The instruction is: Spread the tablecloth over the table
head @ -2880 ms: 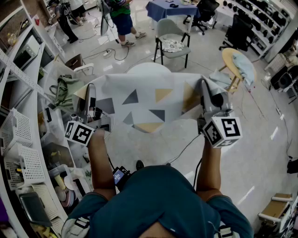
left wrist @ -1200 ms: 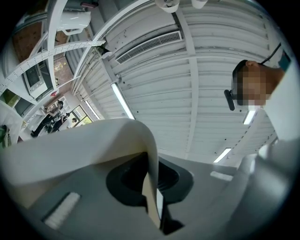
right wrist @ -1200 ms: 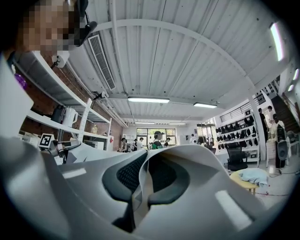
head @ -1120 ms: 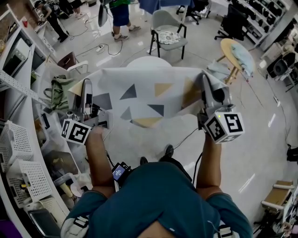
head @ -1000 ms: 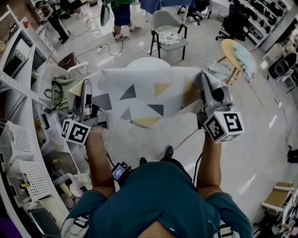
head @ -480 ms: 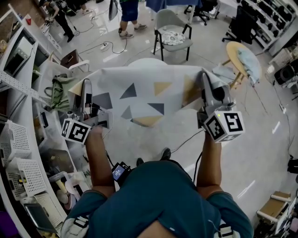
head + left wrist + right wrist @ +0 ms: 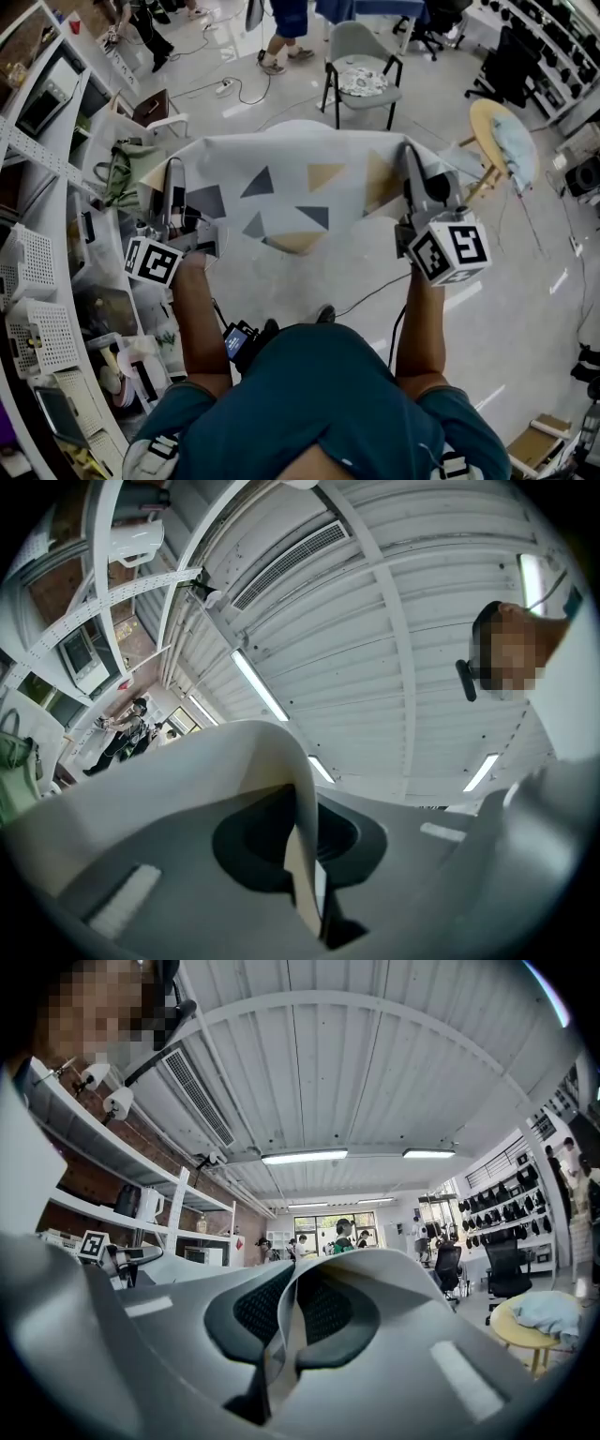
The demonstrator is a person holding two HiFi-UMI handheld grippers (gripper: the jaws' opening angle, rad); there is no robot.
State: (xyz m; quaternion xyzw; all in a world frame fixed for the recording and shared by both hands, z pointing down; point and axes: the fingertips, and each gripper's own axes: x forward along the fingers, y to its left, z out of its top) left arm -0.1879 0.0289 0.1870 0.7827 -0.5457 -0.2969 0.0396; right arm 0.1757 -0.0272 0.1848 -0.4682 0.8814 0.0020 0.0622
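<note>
I stepped toward table at 12 o'clock; left gripper and right gripper kept pinching cloth corners. Spreading not begun.

No legible text, brand, number or label in any view. The only printed signs are black-and-white coded squares, without letters, on the left marker cube, just below the left corner of the tablecloth, and on the right marker cube, just below its right corner. The small lit screen, well below the tablecloth at the person's waist, is too small to read
</note>
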